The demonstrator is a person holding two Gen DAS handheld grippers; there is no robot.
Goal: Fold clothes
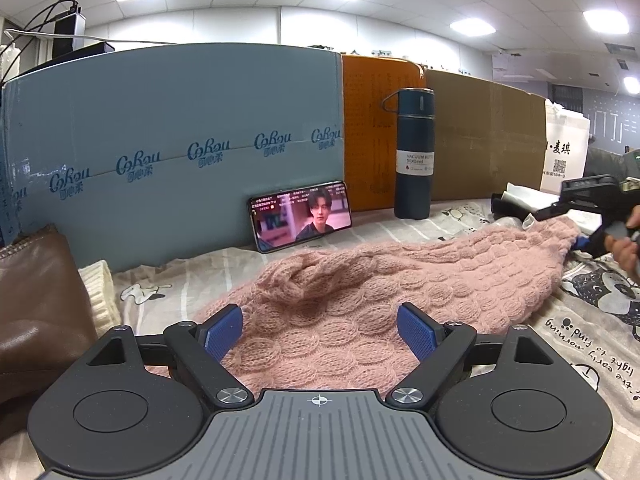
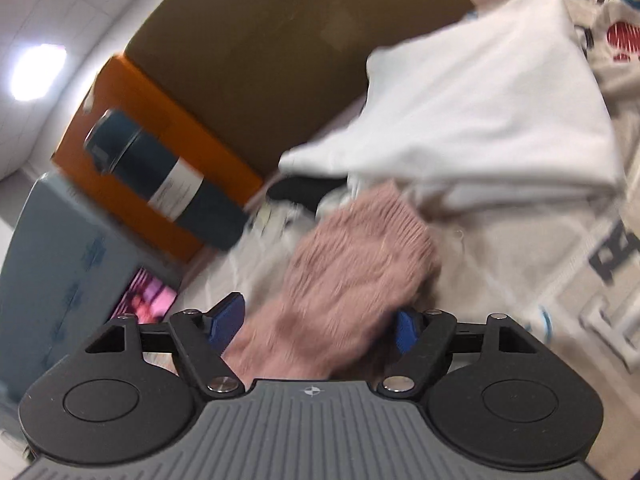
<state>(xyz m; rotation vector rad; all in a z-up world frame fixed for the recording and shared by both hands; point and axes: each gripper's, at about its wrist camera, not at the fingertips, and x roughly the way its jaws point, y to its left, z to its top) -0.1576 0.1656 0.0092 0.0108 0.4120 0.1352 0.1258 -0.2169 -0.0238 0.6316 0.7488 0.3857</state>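
Observation:
A pink cable-knit sweater [image 1: 360,280] lies spread on the printed bedsheet [image 1: 580,340]. My left gripper [image 1: 319,330] is open, its blue pads [image 1: 224,332] wide apart just above the sweater's near part, holding nothing. My right gripper [image 2: 316,330] is open with the sweater's ribbed end [image 2: 352,264] lying between its jaws; that view is tilted and blurred. In the left wrist view the right gripper [image 1: 576,208] shows at the sweater's far right end, with a hand on it.
A dark blue vacuum bottle [image 1: 414,152] and a phone [image 1: 300,216] playing video stand against a blue carton, an orange box [image 1: 372,128] and a cardboard panel. Folded white clothes [image 2: 480,92] lie by the right gripper. A brown leather item [image 1: 36,312] and cream knit lie left.

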